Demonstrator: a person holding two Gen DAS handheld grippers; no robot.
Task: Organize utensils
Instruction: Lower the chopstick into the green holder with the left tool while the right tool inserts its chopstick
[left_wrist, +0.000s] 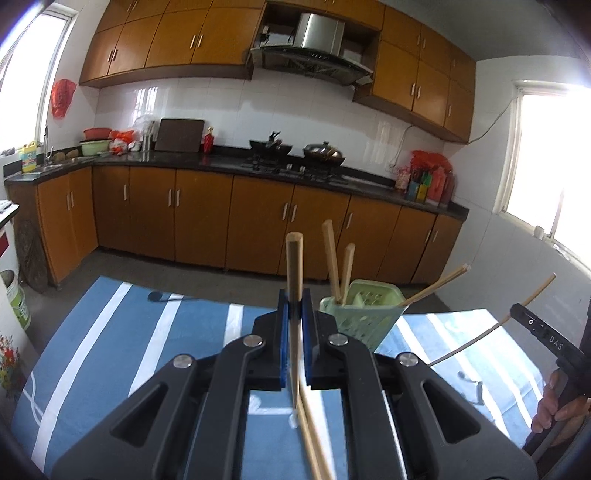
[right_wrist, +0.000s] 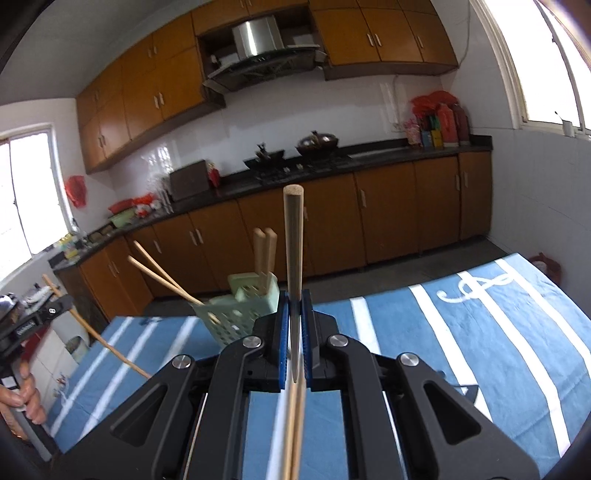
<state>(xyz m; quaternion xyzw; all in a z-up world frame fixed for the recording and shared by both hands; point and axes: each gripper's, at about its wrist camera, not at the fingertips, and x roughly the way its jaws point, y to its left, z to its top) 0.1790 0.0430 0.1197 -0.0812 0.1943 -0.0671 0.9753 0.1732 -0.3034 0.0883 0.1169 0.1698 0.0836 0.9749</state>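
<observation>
My left gripper (left_wrist: 294, 295) is shut on wooden chopsticks (left_wrist: 294, 266) that stick up past its blue pads, lifted above the blue striped tablecloth (left_wrist: 110, 332). Just right of it stands a pale green slotted holder (left_wrist: 360, 314) with several chopsticks leaning in it. In the right wrist view my right gripper (right_wrist: 294, 295) is likewise shut on upright chopsticks (right_wrist: 293, 240), with the holder (right_wrist: 240, 310) just to its left. Each gripper shows in the other's view: the right one (left_wrist: 515, 312) at the far right, the left one (right_wrist: 61, 302) at the far left.
A dark spoon-like utensil (left_wrist: 159, 296) lies near the cloth's far edge. Behind the table runs a kitchen counter (left_wrist: 221, 162) with woks and brown cabinets. A person's hands (left_wrist: 550, 410) (right_wrist: 29, 398) hold the gripper handles. A white bucket (left_wrist: 14, 299) stands at the left.
</observation>
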